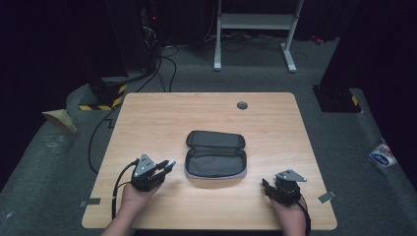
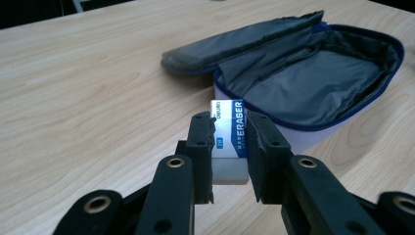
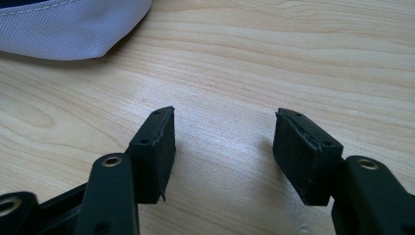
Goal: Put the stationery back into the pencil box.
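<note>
We are clamping the left gripper [image 2: 229, 147] on an eraser [image 2: 228, 142], holding it just left of the open pencil case [image 1: 215, 155] at the table's [image 1: 147, 113] middle. Our right gripper [image 3: 222, 147] is hovering with jaws apart, empty. Seemingly, dropping the eraser inside remains.

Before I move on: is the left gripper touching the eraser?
Touching. The left gripper view shows the gripper with both jaws pressed against the eraser.

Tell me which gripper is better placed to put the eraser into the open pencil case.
Left. The left gripper is already shut on the eraser and points at the open pencil case just ahead. The right gripper is open with nothing between its jaws.
</note>
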Action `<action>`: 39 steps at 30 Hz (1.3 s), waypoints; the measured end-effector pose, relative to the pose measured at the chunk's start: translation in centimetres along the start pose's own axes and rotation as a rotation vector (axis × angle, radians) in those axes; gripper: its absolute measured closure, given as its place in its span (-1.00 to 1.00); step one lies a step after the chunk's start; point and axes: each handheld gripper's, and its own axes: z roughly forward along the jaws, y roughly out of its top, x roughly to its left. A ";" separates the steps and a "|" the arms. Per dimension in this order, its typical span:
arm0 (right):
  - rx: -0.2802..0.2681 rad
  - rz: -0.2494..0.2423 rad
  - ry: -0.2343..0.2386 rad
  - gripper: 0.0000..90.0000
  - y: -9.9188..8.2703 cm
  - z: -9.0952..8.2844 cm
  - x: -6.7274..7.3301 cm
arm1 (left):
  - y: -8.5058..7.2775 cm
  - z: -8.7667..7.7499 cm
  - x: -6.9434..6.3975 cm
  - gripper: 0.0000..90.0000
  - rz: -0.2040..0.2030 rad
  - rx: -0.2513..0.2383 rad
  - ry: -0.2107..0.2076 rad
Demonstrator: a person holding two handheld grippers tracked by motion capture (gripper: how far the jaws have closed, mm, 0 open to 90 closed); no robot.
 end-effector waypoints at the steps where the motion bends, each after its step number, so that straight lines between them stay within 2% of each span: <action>1: 0.000 0.000 0.000 -0.09 0.0 0.0 0.0 | 0.2 0.0 -0.2 0.62 0.003 -0.005 -0.005; 11: 0.000 0.002 0.000 -0.09 0.0 0.0 0.0 | 0.9 0.9 -0.8 0.62 0.004 -0.029 -0.048; 17: 0.000 0.003 -0.005 -0.09 0.0 0.0 0.1 | 1.2 1.0 -1.1 0.62 0.003 -0.033 -0.048; 20: 0.000 0.003 -0.005 -0.09 0.0 0.0 0.1 | 1.6 1.1 -1.4 0.62 0.016 -0.034 -0.047; 24: 0.000 0.002 -0.003 -0.09 0.0 0.0 0.1 | 2.0 1.6 -1.7 0.62 0.036 -0.033 -0.044; 29: 0.000 0.001 -0.004 -0.09 0.0 0.0 0.1 | 2.4 2.7 -2.3 0.62 0.038 -0.023 -0.052; 36: 0.001 0.001 -0.002 -0.09 0.0 0.0 0.1 | 2.7 3.8 -2.8 0.62 0.030 -0.014 -0.062; 39: 0.000 0.001 -0.002 -0.09 0.0 0.0 0.1 | 3.0 4.4 -3.1 0.62 0.004 -0.020 -0.061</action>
